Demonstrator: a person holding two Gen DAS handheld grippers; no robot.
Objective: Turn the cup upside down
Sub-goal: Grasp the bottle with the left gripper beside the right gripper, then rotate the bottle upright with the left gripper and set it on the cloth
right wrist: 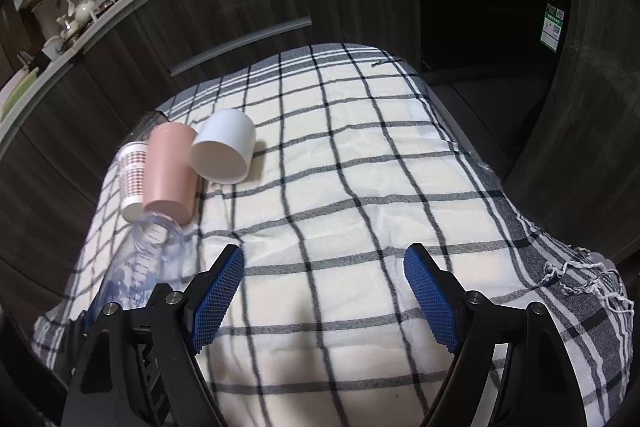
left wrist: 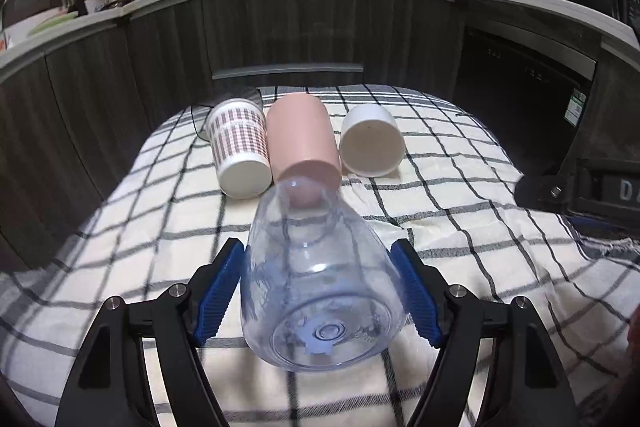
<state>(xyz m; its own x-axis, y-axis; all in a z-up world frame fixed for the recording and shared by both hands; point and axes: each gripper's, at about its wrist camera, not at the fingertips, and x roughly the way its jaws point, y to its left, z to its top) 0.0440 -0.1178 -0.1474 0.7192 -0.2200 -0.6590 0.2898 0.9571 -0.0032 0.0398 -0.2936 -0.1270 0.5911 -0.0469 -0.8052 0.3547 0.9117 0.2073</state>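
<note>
A clear bluish plastic cup (left wrist: pixel 320 279) lies tilted between the blue pads of my left gripper (left wrist: pixel 320 255), base toward the camera and mouth pointing away. The pads press its two sides. The cup also shows at the left of the right wrist view (right wrist: pixel 152 251). Behind it a pink cup (left wrist: pixel 300 143), a white cup with a red pattern (left wrist: pixel 238 147) and a plain white cup (left wrist: pixel 372 143) lie on their sides on the checked cloth. My right gripper (right wrist: pixel 324 267) is open and empty above the cloth, to the right of the clear cup.
The table wears a white cloth with black checks (right wrist: pixel 360 155), its fringe hanging at the right edge (right wrist: pixel 580 279). Dark kitchen cabinets (left wrist: pixel 280 27) stand behind. A black object (left wrist: pixel 592 187) sits at the table's right.
</note>
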